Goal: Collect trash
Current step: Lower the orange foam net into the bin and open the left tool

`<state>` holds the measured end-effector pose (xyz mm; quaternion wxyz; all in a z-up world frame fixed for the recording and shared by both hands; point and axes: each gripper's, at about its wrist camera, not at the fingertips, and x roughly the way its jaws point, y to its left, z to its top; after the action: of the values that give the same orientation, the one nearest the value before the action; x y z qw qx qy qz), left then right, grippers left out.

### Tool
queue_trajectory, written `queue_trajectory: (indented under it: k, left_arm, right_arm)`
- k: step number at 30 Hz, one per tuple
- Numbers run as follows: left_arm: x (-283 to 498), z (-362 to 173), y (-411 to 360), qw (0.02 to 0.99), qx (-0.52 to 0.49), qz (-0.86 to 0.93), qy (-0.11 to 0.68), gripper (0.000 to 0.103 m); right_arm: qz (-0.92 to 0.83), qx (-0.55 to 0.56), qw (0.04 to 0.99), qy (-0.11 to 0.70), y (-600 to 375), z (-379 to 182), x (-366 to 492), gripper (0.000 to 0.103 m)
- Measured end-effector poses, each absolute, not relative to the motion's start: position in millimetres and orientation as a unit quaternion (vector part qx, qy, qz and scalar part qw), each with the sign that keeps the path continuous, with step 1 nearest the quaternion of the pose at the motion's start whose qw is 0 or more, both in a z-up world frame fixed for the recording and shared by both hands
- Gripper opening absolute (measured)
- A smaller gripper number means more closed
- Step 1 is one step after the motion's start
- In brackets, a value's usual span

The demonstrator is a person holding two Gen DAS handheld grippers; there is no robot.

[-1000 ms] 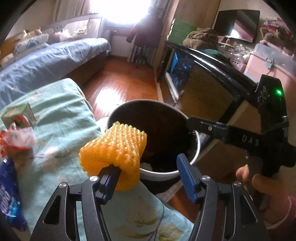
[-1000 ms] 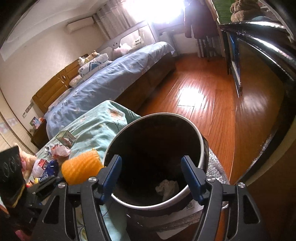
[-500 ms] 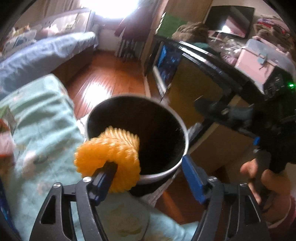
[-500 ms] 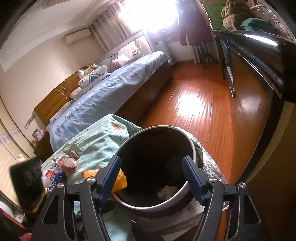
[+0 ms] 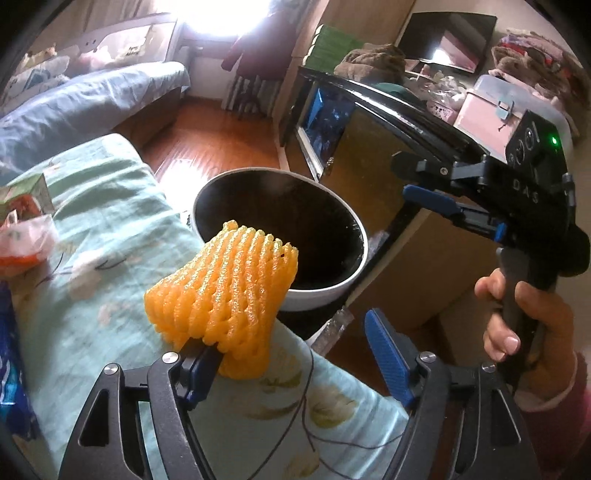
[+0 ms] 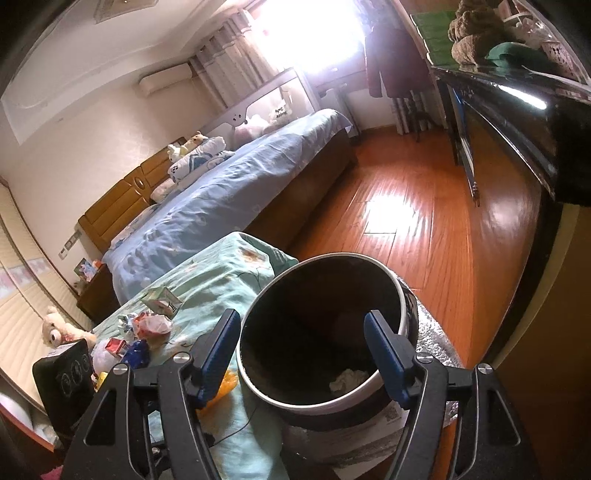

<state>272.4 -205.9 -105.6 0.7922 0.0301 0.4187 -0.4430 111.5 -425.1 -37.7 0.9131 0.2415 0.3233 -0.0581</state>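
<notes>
Two grippers: left gripper [image 5: 295, 350] has its jaws spread, right gripper [image 6: 306, 354] likewise, nothing between its pads.
Foam net: the orange foam fruit net [image 5: 225, 295] clings to the left gripper's left finger [image 5: 199, 369]; the other pad stands well clear of it.
Surface: a pale green floral cloth [image 5: 110, 266] lies under and left of the left jaws, with crumpled wrappers [image 6: 147, 326] and a small carton [image 6: 162, 297] further left.
Bin: the black, white-rimmed trash bin [image 6: 325, 332] sits just beyond both jaws, crumpled paper [image 6: 347, 378] inside.
Room: wooden floor [image 6: 424, 236], then a blue-covered bed [image 6: 229, 184] and a bright window [image 6: 306, 33] at the far end.
</notes>
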Motion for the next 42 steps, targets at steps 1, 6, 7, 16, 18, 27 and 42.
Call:
queue_trajectory:
  k: [1,6,7,16,18,27,42]
  left_arm:
    - [272.0,-104.7,-204.7,0.791,0.028,-0.443,0.421,0.074]
    - [266.8,-102.3,-198.8,0.79,0.041,-0.446,0.419,0.074]
    - [266.1,-101.9,-198.0,0.79,0.04,-0.448,0.417,0.074]
    - [262.0,-99.6,-194.8,0.788,0.046,-0.453,0.415,0.074]
    - [261.9,-100.1,-193.2,0.788,0.043,-0.453,0.414,0.074]
    - [256.0,-100.1,-183.8,0.786,0.045,-0.456,0.415,0.08]
    - [236.5,-92.7,-133.5,0.791,0.035,-0.438,0.425,0.087]
  right_arm:
    - [-0.058,0.243,0.913,0.322,-425.7,-37.8,110.8,0.071]
    - [-0.048,0.248,0.914,0.317,-427.5,-36.3,105.5,0.073]
    - [-0.042,0.248,0.914,0.317,-426.6,-36.9,105.7,0.073]
    - [0.08,0.267,0.89,0.36,-382.0,-60.3,128.4,0.04]
    - [0.098,0.271,0.883,0.371,-369.8,-67.6,134.6,0.032]
    - [0.142,0.285,0.855,0.41,-338.8,-92.2,154.2,0.006]
    - [0.054,0.25,0.892,0.372,-371.6,-62.4,150.7,0.004]
